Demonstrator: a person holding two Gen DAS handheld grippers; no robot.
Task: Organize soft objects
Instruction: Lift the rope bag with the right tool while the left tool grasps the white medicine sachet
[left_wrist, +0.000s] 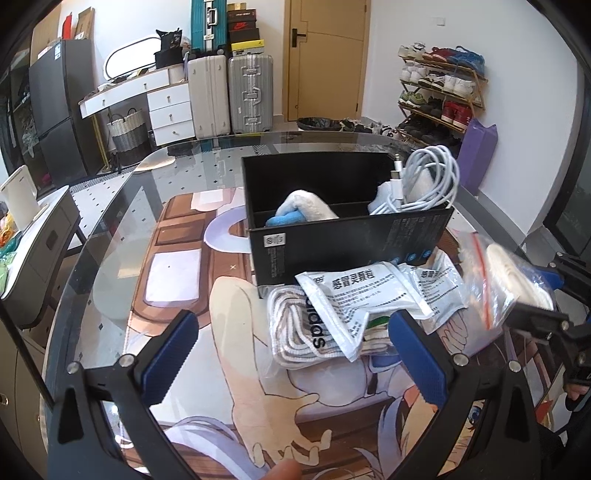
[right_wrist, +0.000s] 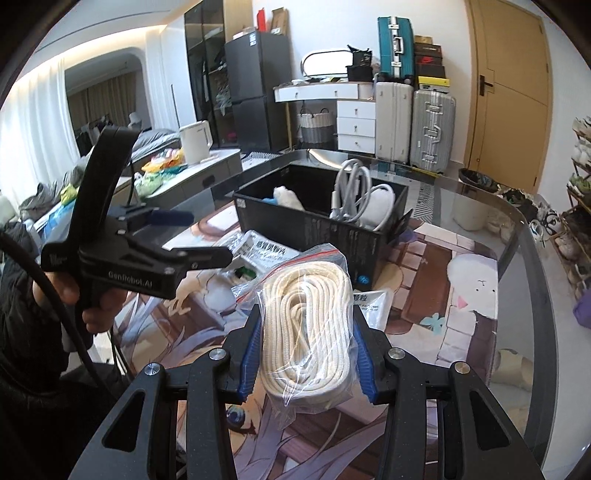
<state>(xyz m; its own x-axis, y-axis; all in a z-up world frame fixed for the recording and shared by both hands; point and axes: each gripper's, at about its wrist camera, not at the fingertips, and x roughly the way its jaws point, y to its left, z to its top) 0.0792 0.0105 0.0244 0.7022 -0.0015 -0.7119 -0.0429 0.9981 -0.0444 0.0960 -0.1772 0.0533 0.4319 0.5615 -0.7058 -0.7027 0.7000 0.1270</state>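
- On the glass table (left_wrist: 110, 221), left wrist view: left gripper (left_wrist: 291, 354), jaws wide apart, holding nothing, low over the printed mat.
- Ahead of it and slightly right: bagged striped socks (left_wrist: 295, 332), partly under two white sachets (left_wrist: 354, 302). The right blue pad sits just beside the sachets; the left pad stands well apart from them.
- Beyond the pile: black box (left_wrist: 332, 240), open-topped, its near wall touching or just behind the sachets. Left compartment holds a white-and-blue plush item (left_wrist: 299, 210); right compartment holds a coiled white cable (left_wrist: 424, 181).
- Far right of this view: right gripper (left_wrist: 532, 306) carrying the bagged rope (left_wrist: 491, 273), raised above the sachets.
- Right wrist view: right gripper (right_wrist: 306, 350) clamped on the bagged rope (right_wrist: 306, 325), a cream coil in a zip bag, long axis running forward along the fingers.
- Black box (right_wrist: 317, 221) lies straight ahead, past the bag's far end; its near rim stands between rope and compartments, so lift is judged necessary.
- Left gripper (right_wrist: 207, 254) to the left, near the sachets; open room to the right over bare table edge (right_wrist: 517, 236). The right hand is the nearer to delivering.
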